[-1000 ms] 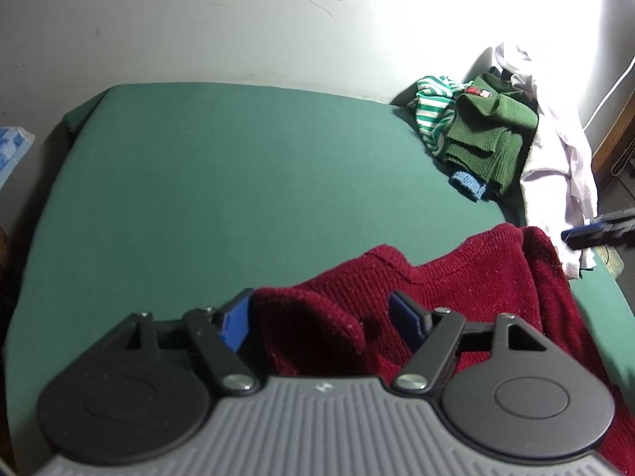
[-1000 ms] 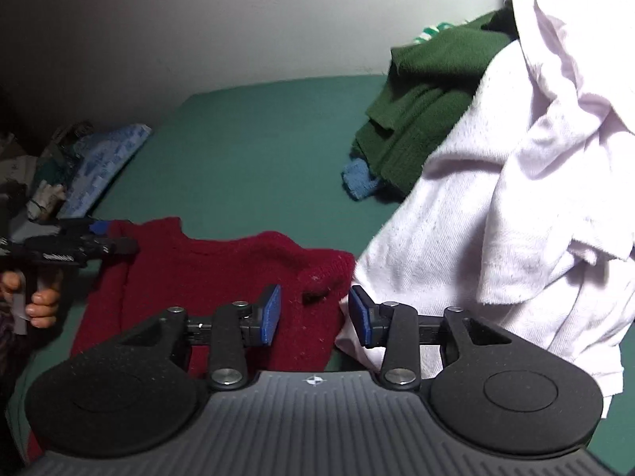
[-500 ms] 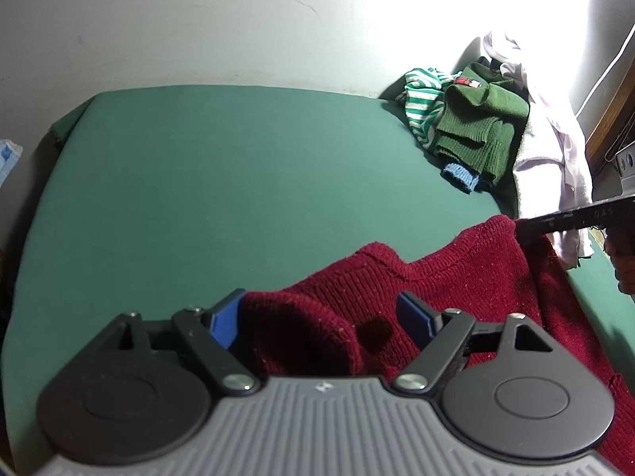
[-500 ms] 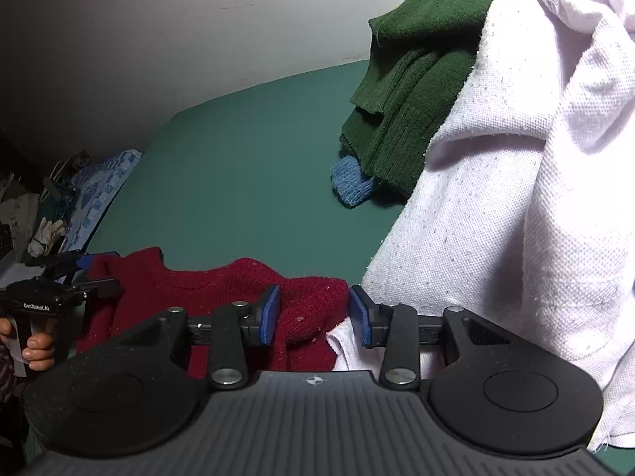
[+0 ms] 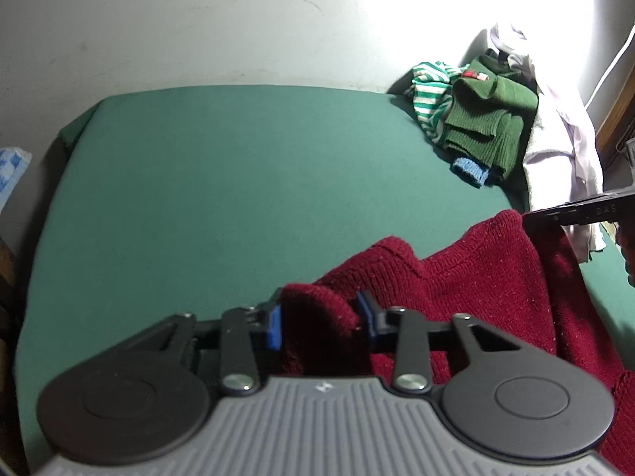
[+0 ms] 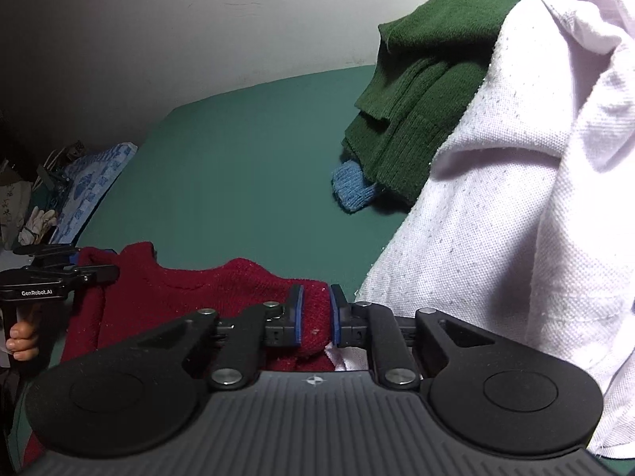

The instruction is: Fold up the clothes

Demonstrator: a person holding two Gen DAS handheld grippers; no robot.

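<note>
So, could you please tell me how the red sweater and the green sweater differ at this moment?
The red sweater lies at the near edge of the green mattress; the green sweater sits in the far pile by the wall. The red sweater is pinched at two spots, by the left gripper and the right gripper, whose jaws have just closed on it; nothing touches the green sweater. The green sweater has a blue cuff; the red sweater shows none. Both are knitted.
</note>
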